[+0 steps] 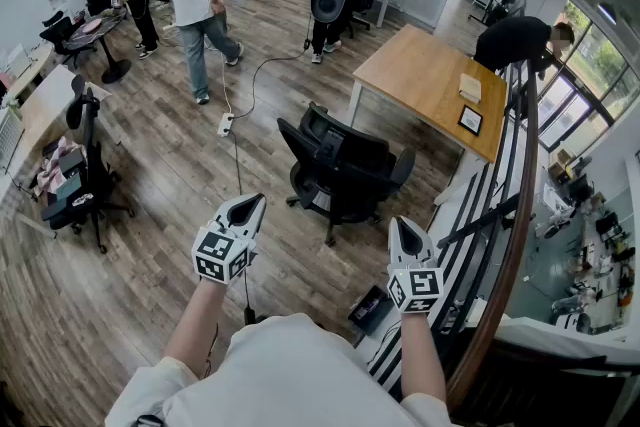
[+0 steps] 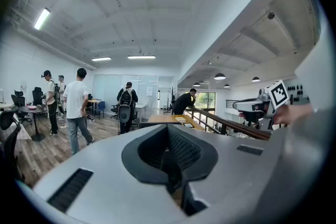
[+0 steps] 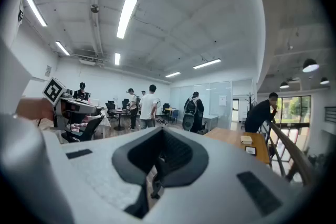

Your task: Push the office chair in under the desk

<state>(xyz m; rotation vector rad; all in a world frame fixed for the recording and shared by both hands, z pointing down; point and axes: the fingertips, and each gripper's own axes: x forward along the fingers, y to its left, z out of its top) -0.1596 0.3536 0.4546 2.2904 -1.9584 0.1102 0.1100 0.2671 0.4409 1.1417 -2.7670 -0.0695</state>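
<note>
Chair: the office chair [image 1: 345, 170] is standing on the wood floor just off the near end of the desk [image 1: 420, 65], wholly out from under it and sitting at an angle to its edge.
Desk: it is carrying a small box [image 1: 470, 87] and a dark frame [image 1: 470, 120] near the end by the railing [image 1: 520, 205].
Grippers: the left gripper [image 1: 245, 208] and right gripper [image 1: 404, 233] are both pressed together with nothing between the jaws, hovering short of the chair.
Stage: the push is probably not yet begun.
Risk, swivel: an off-centre shove is likely to spin the seat rather than roll it.
Risk, armrests: the arms may be catching the desk edge or a leg if the chair goes in crooked.
Risk, floor: a cable [image 1: 237, 165] is trailing beside the base — a caster drifting left could snag it.
</note>
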